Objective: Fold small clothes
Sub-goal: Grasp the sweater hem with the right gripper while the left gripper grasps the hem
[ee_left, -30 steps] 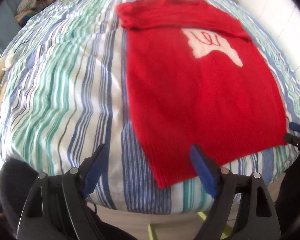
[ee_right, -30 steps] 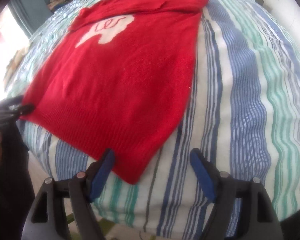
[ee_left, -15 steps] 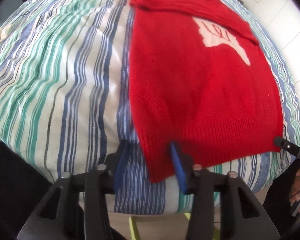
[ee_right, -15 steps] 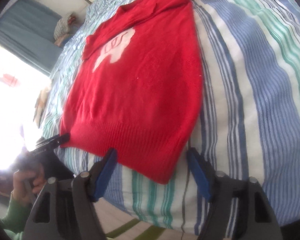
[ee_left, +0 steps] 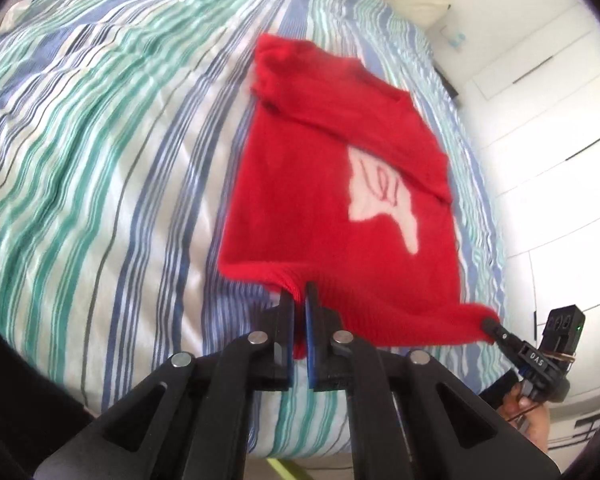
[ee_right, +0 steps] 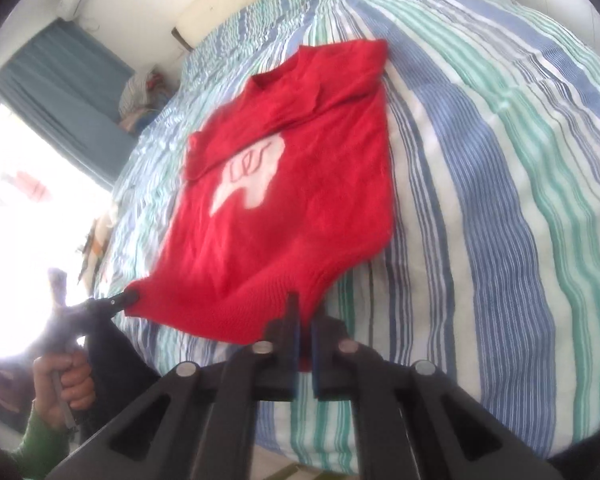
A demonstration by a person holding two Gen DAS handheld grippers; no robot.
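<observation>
A small red knitted sweater [ee_left: 324,200] with a white emblem lies on the striped bed, sleeves folded in across the chest; it also shows in the right wrist view [ee_right: 284,208]. My left gripper [ee_left: 299,300] is shut on the left corner of its ribbed hem. My right gripper [ee_right: 303,312] is shut on the right corner of the hem. Both corners are lifted off the bed and the hem sags between them. The right gripper shows in the left wrist view [ee_left: 490,323] and the left gripper in the right wrist view [ee_right: 130,299].
The bed [ee_left: 100,160] has a blue, green and white striped cover [ee_right: 500,200]. White wardrobe doors [ee_left: 560,140] stand to the right. A blue curtain [ee_right: 60,92] and a bright window are at the left, with a pile of clothes [ee_right: 140,92] near them.
Both grippers moved in to the hem corners and shut on them. They have lifted the hem and carried it forward over the sweater.
</observation>
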